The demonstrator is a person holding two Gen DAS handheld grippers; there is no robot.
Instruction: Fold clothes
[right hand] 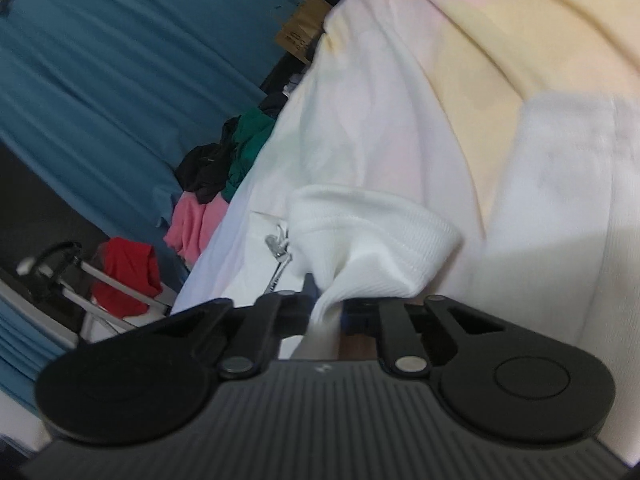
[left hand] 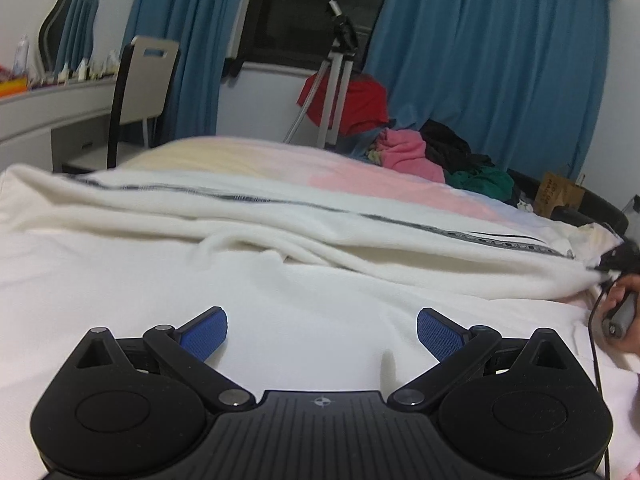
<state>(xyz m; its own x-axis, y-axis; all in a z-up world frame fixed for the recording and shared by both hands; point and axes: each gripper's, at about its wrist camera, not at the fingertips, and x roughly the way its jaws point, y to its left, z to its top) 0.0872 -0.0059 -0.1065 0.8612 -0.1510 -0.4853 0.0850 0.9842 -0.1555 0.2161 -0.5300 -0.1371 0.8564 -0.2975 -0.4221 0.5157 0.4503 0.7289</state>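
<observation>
Nearest the left wrist camera, the left tool [left hand: 322, 334] has its blue pads [left hand: 206, 332] spread wide, with nothing between them, just above a flat stretch of the white garment [left hand: 280, 288]. That garment lies across the bed [left hand: 280, 164], whose cover is pale yellow and pink; a long fold with a dark zipper line [left hand: 280, 202] runs from the left edge toward the far right. There the cloth is drawn into a taut point at the right tool [left hand: 616, 260], seen at the frame edge with a hand [left hand: 624, 312] beneath it.

From the right wrist camera, the right tool [right hand: 326, 310] is pinched on a ribbed white hem [right hand: 376, 240] of the garment, the cloth bunching up out of its closed fingers. A metal zipper pull [right hand: 278, 248] hangs just left of the hem.

Beyond the bed sits a pile of clothes [left hand: 436, 152] in pink, black and green, a red cloth [left hand: 352, 104] draped by a tripod [left hand: 336, 68], blue curtains [left hand: 492, 60], and a chair [left hand: 144, 80] beside a desk [left hand: 52, 108].
</observation>
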